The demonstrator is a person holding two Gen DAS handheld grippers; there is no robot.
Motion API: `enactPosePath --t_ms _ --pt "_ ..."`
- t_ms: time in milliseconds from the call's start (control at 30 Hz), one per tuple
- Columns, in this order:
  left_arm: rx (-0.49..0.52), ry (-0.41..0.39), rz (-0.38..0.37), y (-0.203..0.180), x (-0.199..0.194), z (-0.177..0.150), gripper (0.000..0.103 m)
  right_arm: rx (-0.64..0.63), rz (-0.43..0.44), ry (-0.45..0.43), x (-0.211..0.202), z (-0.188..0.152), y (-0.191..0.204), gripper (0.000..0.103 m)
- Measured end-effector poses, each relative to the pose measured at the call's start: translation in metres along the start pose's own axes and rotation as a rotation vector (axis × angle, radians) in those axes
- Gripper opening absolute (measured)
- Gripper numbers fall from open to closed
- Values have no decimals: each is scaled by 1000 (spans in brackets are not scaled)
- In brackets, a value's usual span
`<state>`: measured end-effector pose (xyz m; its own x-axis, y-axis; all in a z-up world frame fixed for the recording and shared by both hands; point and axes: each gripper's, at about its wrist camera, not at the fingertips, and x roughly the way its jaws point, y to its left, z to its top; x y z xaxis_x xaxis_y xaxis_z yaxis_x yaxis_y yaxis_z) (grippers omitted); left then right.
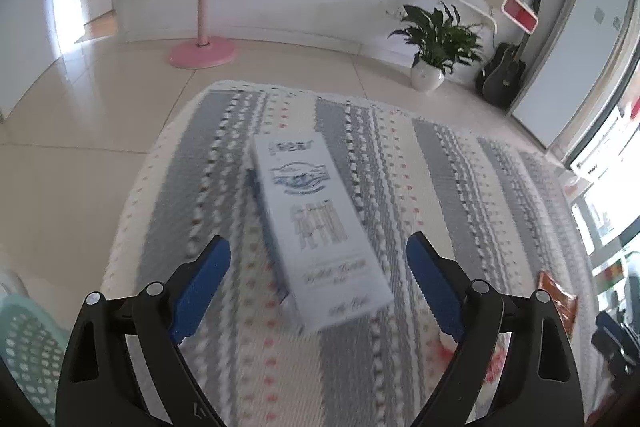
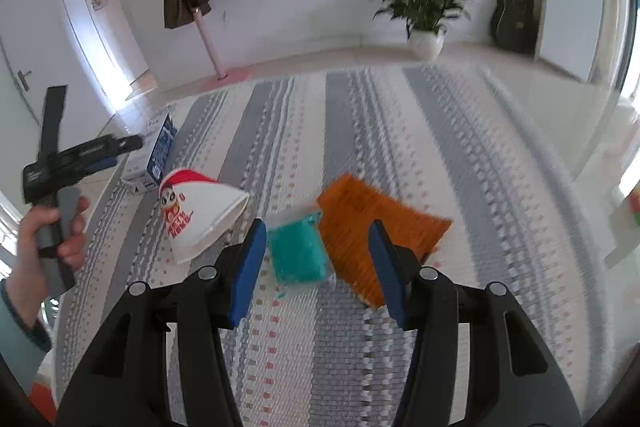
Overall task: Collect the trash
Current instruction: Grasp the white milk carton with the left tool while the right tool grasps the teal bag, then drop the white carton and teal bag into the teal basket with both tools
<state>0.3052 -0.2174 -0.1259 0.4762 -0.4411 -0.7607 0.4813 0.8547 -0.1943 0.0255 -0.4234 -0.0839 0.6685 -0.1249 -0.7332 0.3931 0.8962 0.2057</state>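
Note:
A white and blue carton (image 1: 316, 227) lies flat on the striped rug (image 1: 460, 187). My left gripper (image 1: 318, 259) is open above the carton's near end, its fingers on either side and apart from it. In the right wrist view, my right gripper (image 2: 318, 243) is open over a teal packet (image 2: 298, 255), which lies between the fingers. An orange wrapper (image 2: 360, 227) lies just right of the packet, partly behind the right finger. A crushed white paper cup (image 2: 200, 215) lies to the left. The carton (image 2: 156, 155) and the left gripper (image 2: 120, 147) show at far left.
A mint plastic basket (image 1: 28, 355) sits at the lower left edge of the left wrist view. An orange wrapper (image 1: 558, 301) lies at the right. A pink coat stand (image 1: 202, 51), a potted plant (image 1: 434, 43) and a guitar (image 1: 502, 75) stand along the far wall.

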Motion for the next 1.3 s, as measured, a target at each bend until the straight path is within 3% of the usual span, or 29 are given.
enactPosePath --t_ms 200,300,367,433,567,633,667,700,967,1133,1300 --pt "15 71 104 -12 33 10 85 -55 31 89 31 -6 16 55" --pt "32 92 147 -16 40 8 80 -68 16 87 40 -6 21 64" --pt "45 110 167 -18 45 5 68 -75 10 94 45 -8 21 64" --pt "64 107 191 -18 47 3 65 -86 -5 95 49 -10 23 64" --pt "54 91 162 -12 38 0 60 -110 -17 100 57 -13 31 64" --pt "34 79 128 -7 30 -4 59 -126 -34 107 61 -16 34 49" --pt "29 72 117 -4 24 -6 59 -133 -39 116 64 -17 34 36" --pt "29 64 112 -2 19 -8 59 -136 -40 121 66 -18 35 36" --pt "-25 -41 3 40 -75 -21 59 -157 6 7 24 -8 60 35" --pt "-47 -112 -5 75 -150 -29 59 -212 93 -65 -15 -2 116 35" --pt "-96 -168 29 120 -213 -43 59 -282 227 -98 -38 4 197 35"
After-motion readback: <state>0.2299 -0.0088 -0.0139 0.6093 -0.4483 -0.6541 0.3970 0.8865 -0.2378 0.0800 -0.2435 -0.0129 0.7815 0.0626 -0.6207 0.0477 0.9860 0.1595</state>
